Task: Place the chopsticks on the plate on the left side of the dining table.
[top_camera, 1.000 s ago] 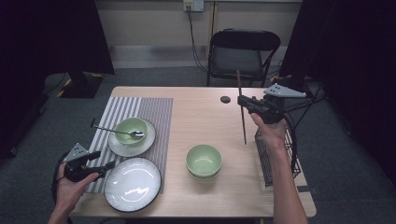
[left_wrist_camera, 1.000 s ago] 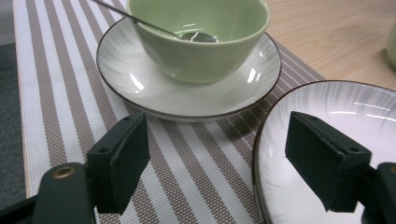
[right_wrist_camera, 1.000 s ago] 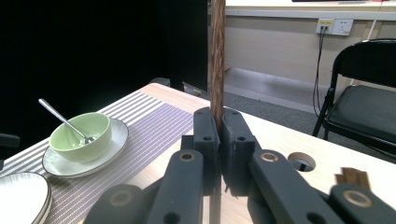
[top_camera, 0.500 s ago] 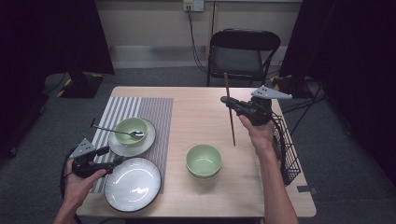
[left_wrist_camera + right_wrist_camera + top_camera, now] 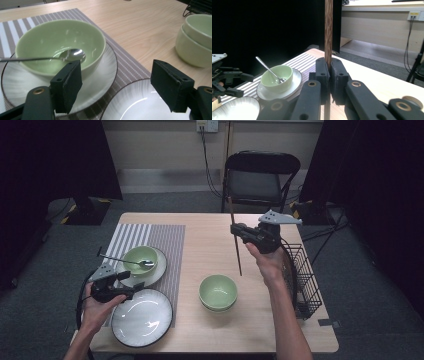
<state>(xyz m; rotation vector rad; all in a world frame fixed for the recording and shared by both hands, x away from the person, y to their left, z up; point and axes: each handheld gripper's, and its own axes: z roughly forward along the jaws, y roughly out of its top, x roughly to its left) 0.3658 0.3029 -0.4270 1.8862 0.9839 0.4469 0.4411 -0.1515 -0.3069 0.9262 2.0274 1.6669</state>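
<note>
My right gripper (image 5: 236,230) is shut on a dark wooden chopstick (image 5: 237,255), which stands nearly upright over the middle right of the table; in the right gripper view the chopstick (image 5: 328,30) rises from between the closed pads. At the front left, my left gripper (image 5: 134,289) is open and holds nothing. It hovers between the large white plate (image 5: 142,320) and the small plate (image 5: 159,270). The small plate carries a green bowl (image 5: 140,257) with a spoon (image 5: 122,260) in it. In the left gripper view that bowl (image 5: 60,42) lies just past the spread jaws.
A striped placemat (image 5: 150,237) lies under both plates. Two stacked green bowls (image 5: 218,292) sit at the table's middle front. A black wire basket (image 5: 304,280) stands at the right edge. A black chair (image 5: 260,180) is behind the table.
The right gripper has carried the chopstick leftward, from near the basket to over the table's middle. The left gripper has moved up and right, away from the table's front edge toward the plates.
</note>
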